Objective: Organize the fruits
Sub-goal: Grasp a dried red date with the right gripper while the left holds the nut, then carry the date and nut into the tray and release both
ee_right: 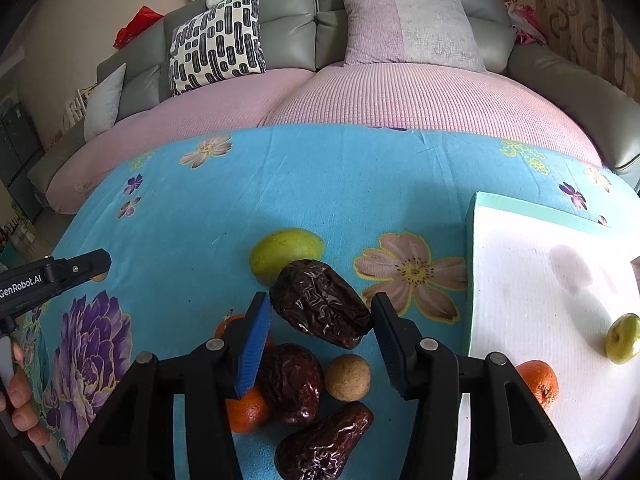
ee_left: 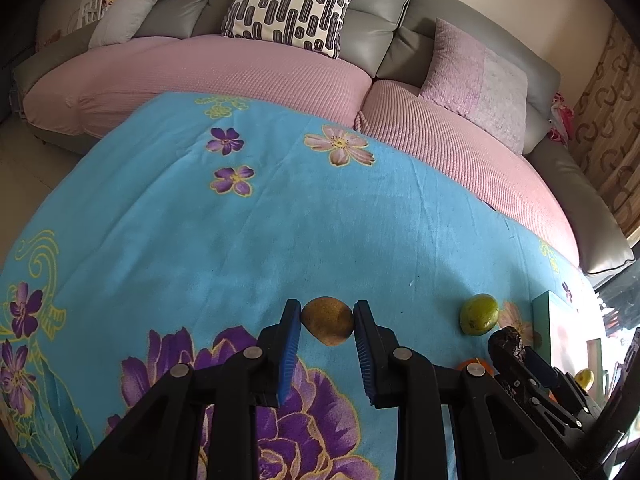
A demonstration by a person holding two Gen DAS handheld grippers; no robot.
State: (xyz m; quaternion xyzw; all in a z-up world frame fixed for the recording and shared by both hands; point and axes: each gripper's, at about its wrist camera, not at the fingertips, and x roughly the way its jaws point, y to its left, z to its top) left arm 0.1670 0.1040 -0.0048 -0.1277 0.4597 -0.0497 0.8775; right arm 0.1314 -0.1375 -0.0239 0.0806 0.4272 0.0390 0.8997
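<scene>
A small round brown fruit (ee_left: 328,322) with a dull, speckled skin is pinched between the blue ribbed pads of the left gripper (ee_left: 327,322), just above the fuzzy turquoise floral cloth (ee_left: 240,248) spread over the worktop. Over in the right wrist view, a big wrinkly, glossy dark date (ee_right: 322,304) is clamped in the right gripper (ee_right: 322,314), its fingers closed on both ends.

Under it, a loose pile can be seen on the cloth: two more shrivelled dates (ee_right: 294,382), a matte tan ball-shaped fruit (ee_right: 347,377), a couple of oranges (ee_right: 246,410) and a smooth yellow-green fruit (ee_right: 286,254) behind.

On the right, a flat white tray (ee_right: 532,300) with a mint-green edge is lying on the cloth, with one orange (ee_right: 540,386) and one small green fruit (ee_right: 622,338) sitting on it, apart from each other.
</scene>
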